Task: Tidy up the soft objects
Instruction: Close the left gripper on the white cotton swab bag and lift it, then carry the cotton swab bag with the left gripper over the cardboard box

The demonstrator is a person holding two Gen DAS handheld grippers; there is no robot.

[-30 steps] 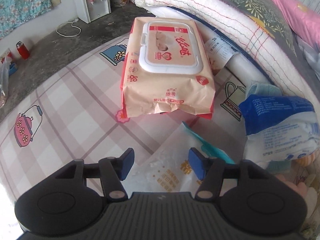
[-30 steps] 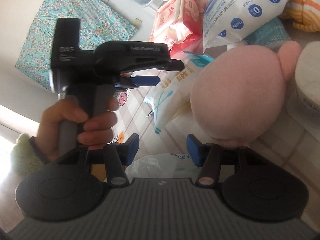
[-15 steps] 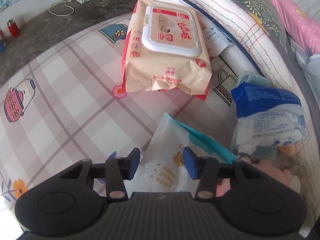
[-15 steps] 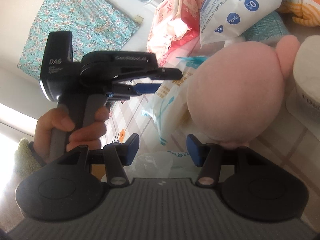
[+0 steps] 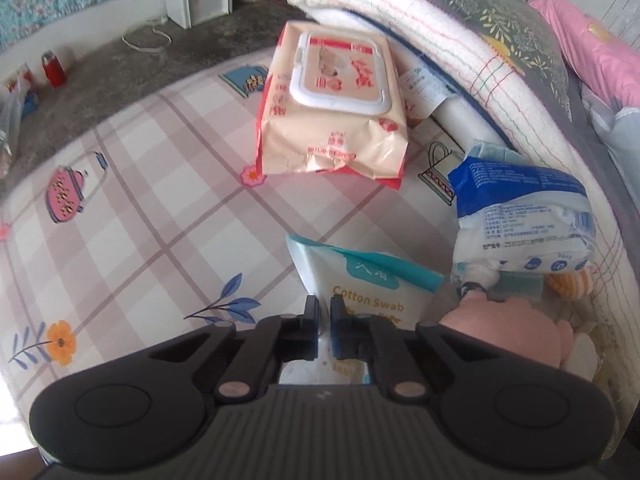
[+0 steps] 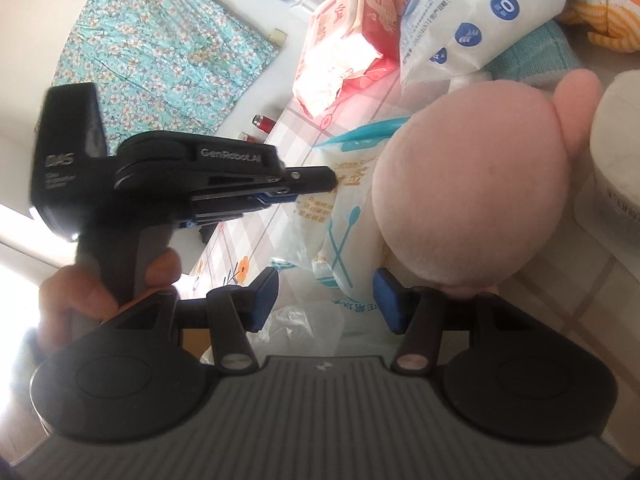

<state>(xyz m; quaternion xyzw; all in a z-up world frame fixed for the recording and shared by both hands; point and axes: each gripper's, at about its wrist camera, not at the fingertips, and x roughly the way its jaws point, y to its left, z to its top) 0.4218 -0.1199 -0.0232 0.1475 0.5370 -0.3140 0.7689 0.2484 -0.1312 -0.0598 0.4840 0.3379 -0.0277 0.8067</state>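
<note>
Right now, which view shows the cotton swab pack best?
Left wrist: the swab pack shows its printed face, pinched by the left gripper. Right wrist shows it side-on, partly hidden behind the pink plush.

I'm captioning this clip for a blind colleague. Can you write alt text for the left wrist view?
The left gripper, jaws just closed, pinches the near edge of a white and teal cotton swab bag on a plaid sheet. Beyond lies a peach wet wipes pack; to the right, a blue and white pack and a pink plush toy.
</note>
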